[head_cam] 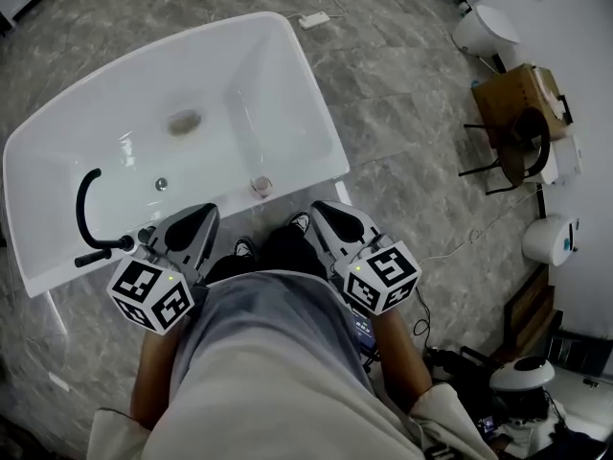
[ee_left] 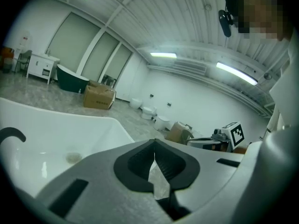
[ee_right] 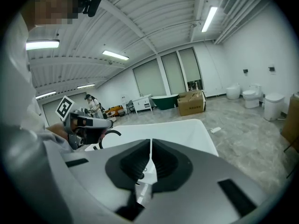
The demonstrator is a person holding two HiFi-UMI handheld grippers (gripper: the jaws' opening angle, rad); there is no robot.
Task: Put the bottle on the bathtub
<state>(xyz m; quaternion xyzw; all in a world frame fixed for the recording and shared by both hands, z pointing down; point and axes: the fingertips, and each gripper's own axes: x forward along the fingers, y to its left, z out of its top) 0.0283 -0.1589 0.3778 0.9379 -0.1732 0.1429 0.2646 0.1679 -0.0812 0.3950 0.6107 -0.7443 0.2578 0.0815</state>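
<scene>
The white bathtub (head_cam: 306, 75) fills the upper left of the head view. A small pinkish bottle (head_cam: 261, 186) stands upright on its near rim, seen from above. My left gripper (head_cam: 203, 213) hovers by the rim, left of the bottle and apart from it, jaws shut with nothing between them. My right gripper (head_cam: 321, 209) is just right of the bottle, also shut and empty. In the left gripper view the left gripper (ee_left: 154, 146) has its pads meeting, with the bathtub (ee_left: 56, 125) beyond. The right gripper (ee_right: 150, 146) has its pads pressed together in the right gripper view, over the bathtub (ee_right: 187, 125).
A black curved faucet (head_cam: 86, 209) and a chrome knob (head_cam: 161, 184) sit on the tub's near-left rim. Toilets (head_cam: 486, 32), a cardboard box (head_cam: 517, 99) and a black chair (head_cam: 522, 151) line the right wall. A white plug (head_cam: 313, 18) lies on the marble floor behind the tub.
</scene>
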